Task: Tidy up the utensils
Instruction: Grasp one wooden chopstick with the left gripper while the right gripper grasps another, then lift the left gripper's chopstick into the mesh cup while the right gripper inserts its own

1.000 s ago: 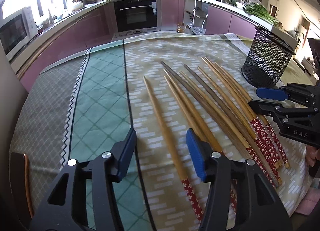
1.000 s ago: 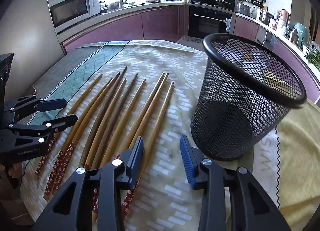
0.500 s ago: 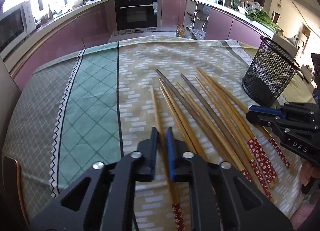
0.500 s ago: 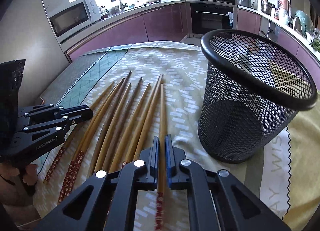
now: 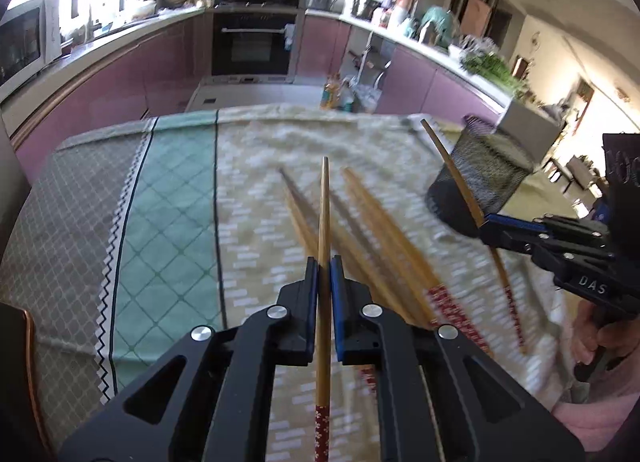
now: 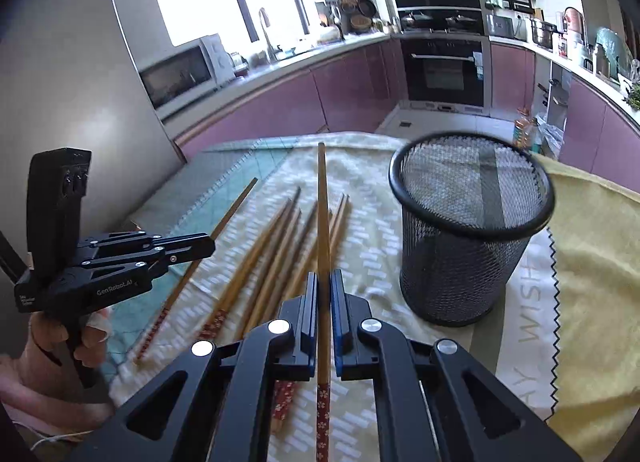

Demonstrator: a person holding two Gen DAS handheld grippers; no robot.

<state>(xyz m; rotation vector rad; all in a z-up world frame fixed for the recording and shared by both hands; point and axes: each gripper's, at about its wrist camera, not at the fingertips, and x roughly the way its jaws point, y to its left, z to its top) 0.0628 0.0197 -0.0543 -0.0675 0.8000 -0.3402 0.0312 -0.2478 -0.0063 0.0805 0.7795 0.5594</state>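
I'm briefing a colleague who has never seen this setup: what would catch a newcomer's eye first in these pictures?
First, each gripper clamps a single chopstick: the left gripper holds one chopstick pointing straight ahead, and the right gripper holds another chopstick the same way. Next comes the black mesh basket, upright on the patterned tablecloth, right of the remaining chopsticks lying fanned out.
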